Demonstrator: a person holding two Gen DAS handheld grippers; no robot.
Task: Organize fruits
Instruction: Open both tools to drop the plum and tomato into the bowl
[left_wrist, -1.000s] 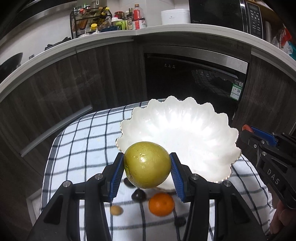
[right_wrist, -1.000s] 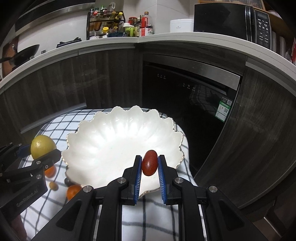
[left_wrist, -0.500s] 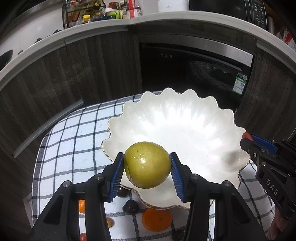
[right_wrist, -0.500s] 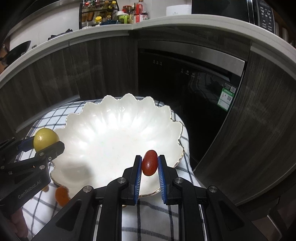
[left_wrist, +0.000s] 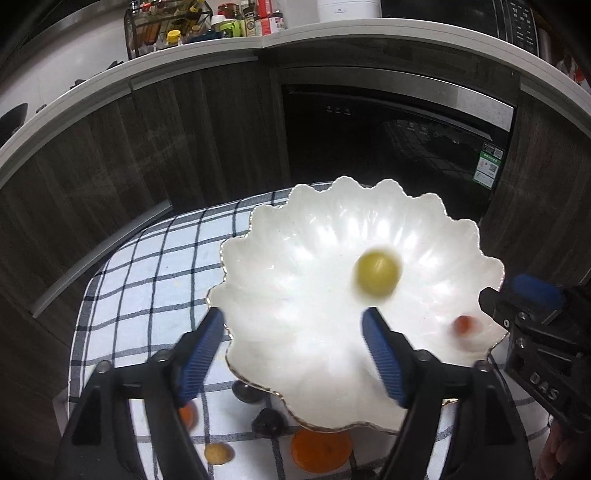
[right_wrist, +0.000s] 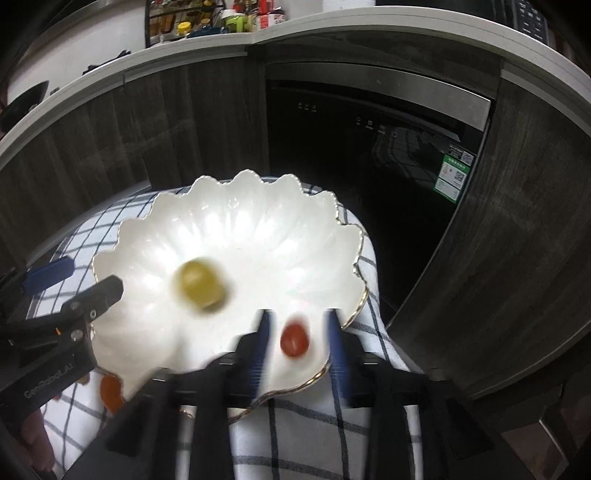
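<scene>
both grippers, left (left_wrist: 293, 345) and right (right_wrist: 300, 345), fingers spread and empty; blurred yellow fruit (left_wrist: 376, 272) at mid-bowl (left_wrist: 295, 236) and red fruit (right_wrist: 294, 339) near its lower-right rim, either of which may roll out.

Dim kitchen; bowl (left_wrist: 461, 236) glares; fruit motion-blurred; fisheye-warped edges
</scene>
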